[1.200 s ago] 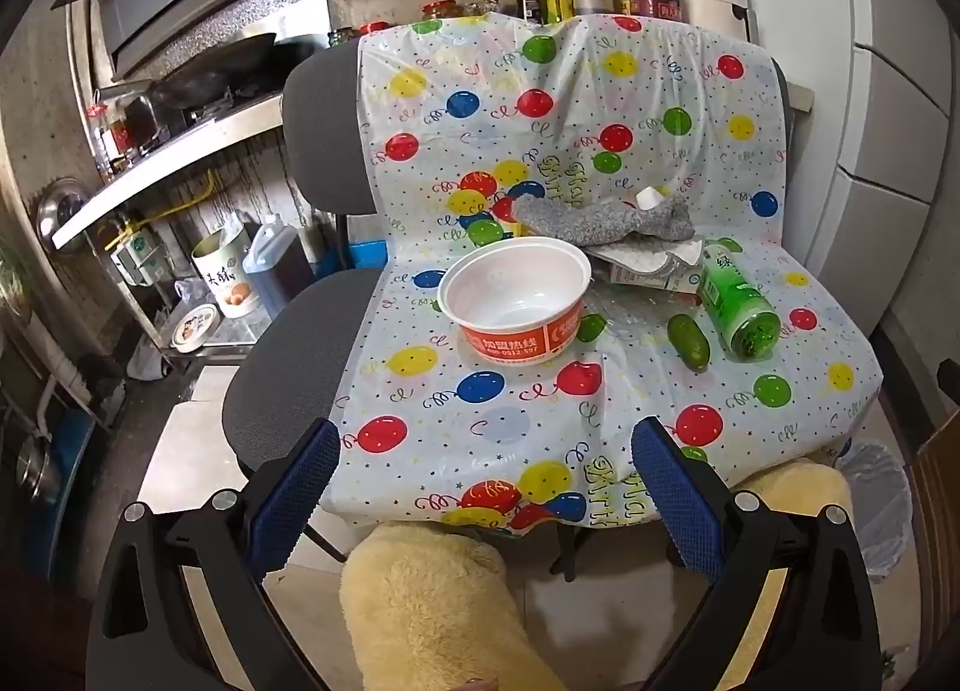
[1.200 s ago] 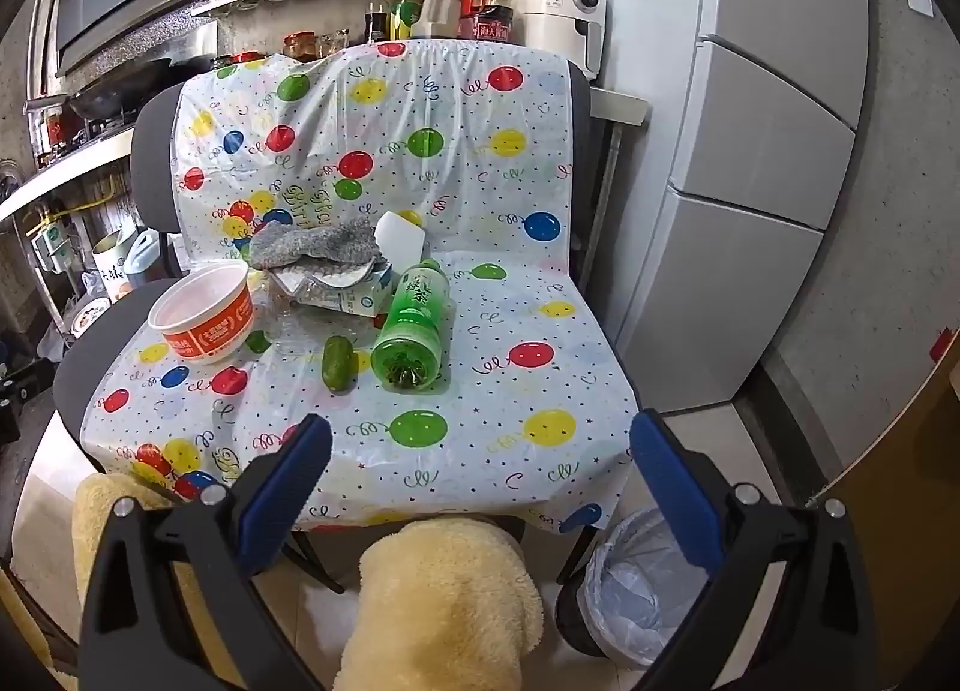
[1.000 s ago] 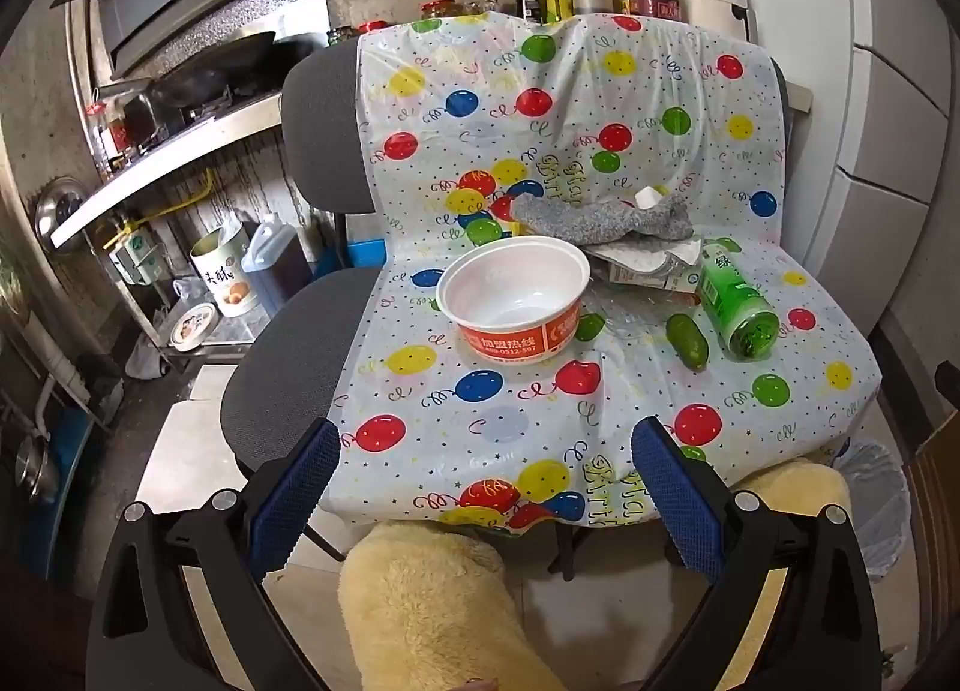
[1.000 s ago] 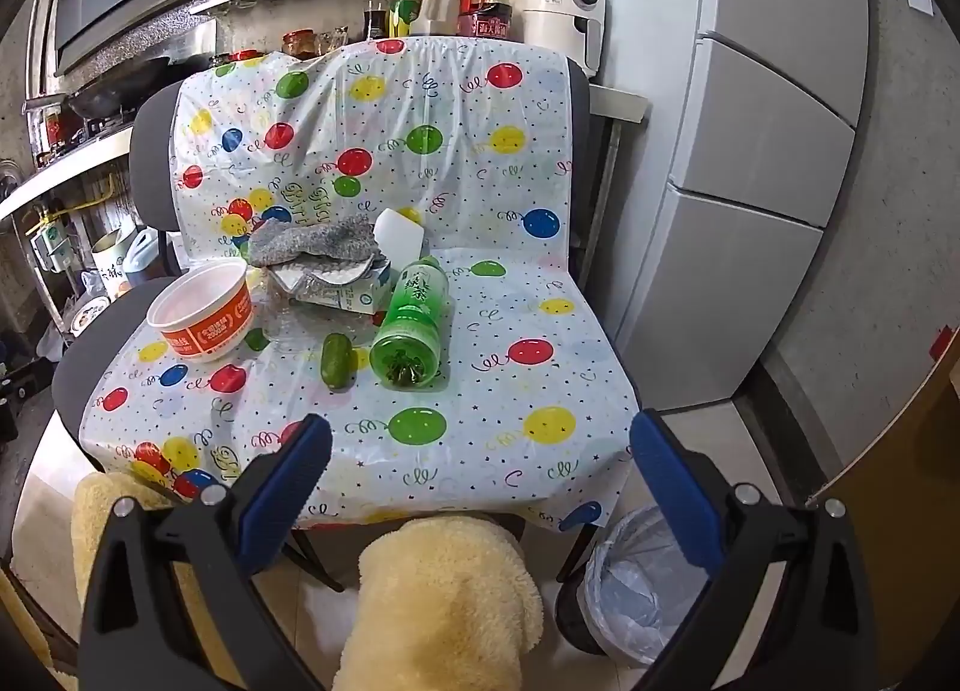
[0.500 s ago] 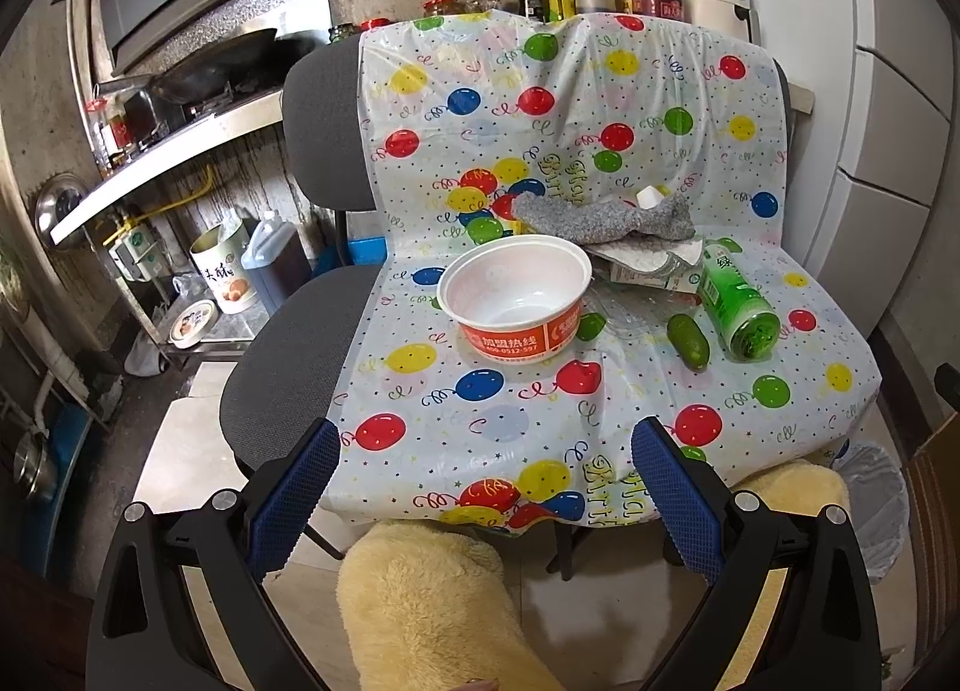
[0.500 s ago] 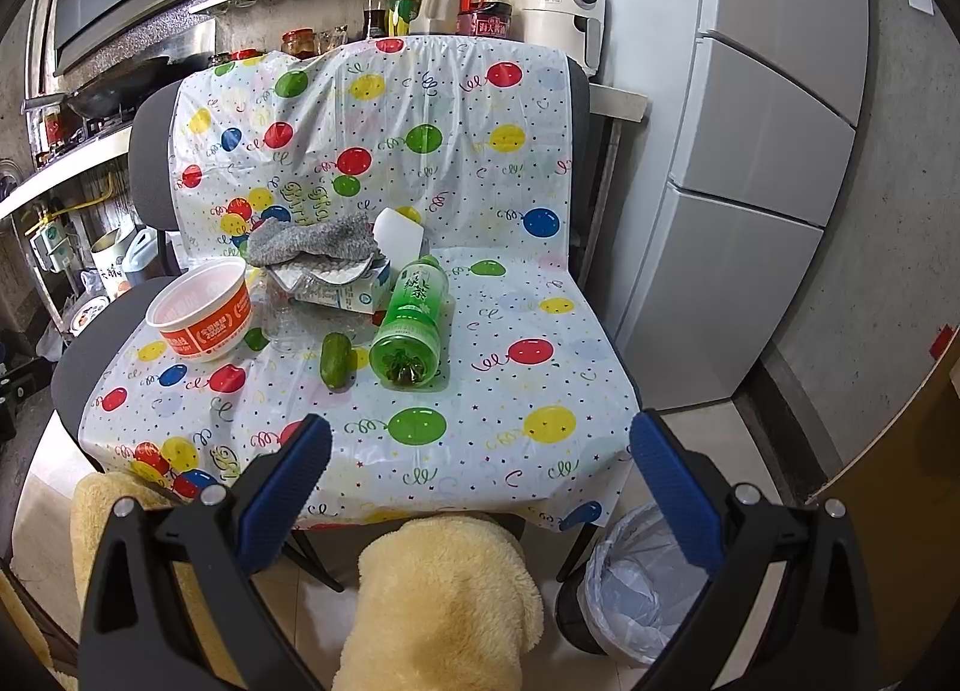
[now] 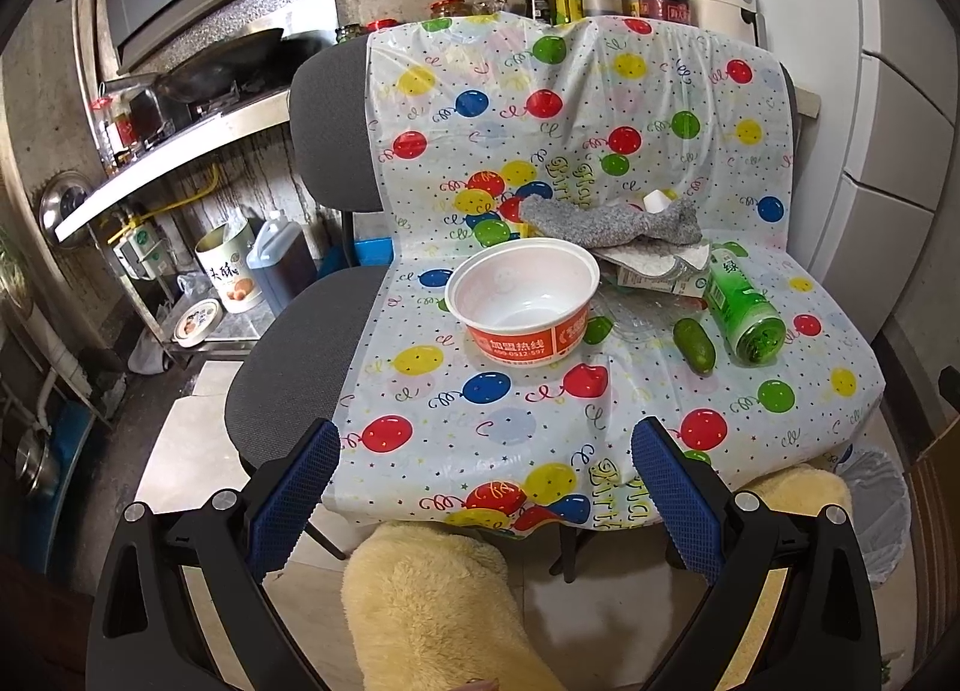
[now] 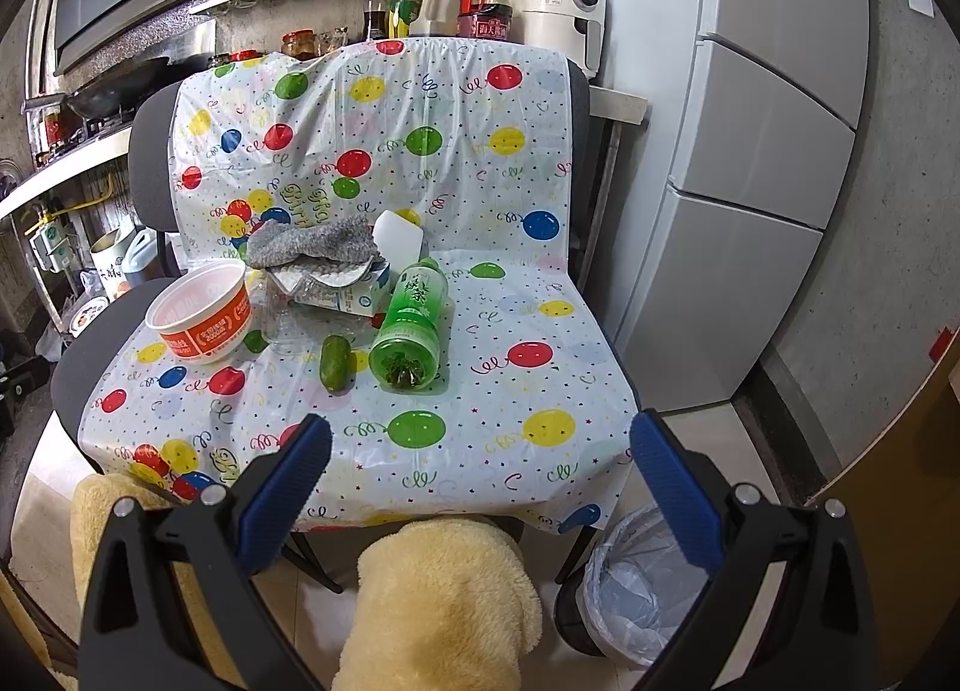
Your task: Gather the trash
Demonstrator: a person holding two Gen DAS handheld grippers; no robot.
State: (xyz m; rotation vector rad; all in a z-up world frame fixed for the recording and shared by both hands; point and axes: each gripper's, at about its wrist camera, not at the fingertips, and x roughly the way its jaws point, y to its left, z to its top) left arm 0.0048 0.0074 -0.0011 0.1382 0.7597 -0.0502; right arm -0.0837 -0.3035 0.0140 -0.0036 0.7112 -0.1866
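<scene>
A balloon-printed plastic sheet [image 7: 510, 427] covers two dark office chairs, and over the last second or so nothing on it has shifted; both views are almost unchanged, so collection has not yet begun and every piece of trash is still waiting.

Beside the right-hand chair's front corner, on the floor, stands the small bin lined with a white plastic bag [image 8: 636, 589], apparently the place for the trash.

On the seat, the red-and-white paper noodle bowl [image 7: 523, 301] stands upright and empty at the left. To its right a grey knitted rag [image 8: 312, 240] lies over a crumpled carton and clear plastic wrapping [image 8: 342, 292]. The green plastic tea bottle [image 8: 414, 325] lies on its side, base toward the camera, with the small green cucumber-like piece [image 8: 335, 362] just beside it.

The left gripper [image 7: 483, 481] and right gripper [image 8: 480, 472] both hang back from the sheet's front edge, blue-padded fingers spread wide, holding nothing. The bottle looks the nearest pick for the right one.
</scene>
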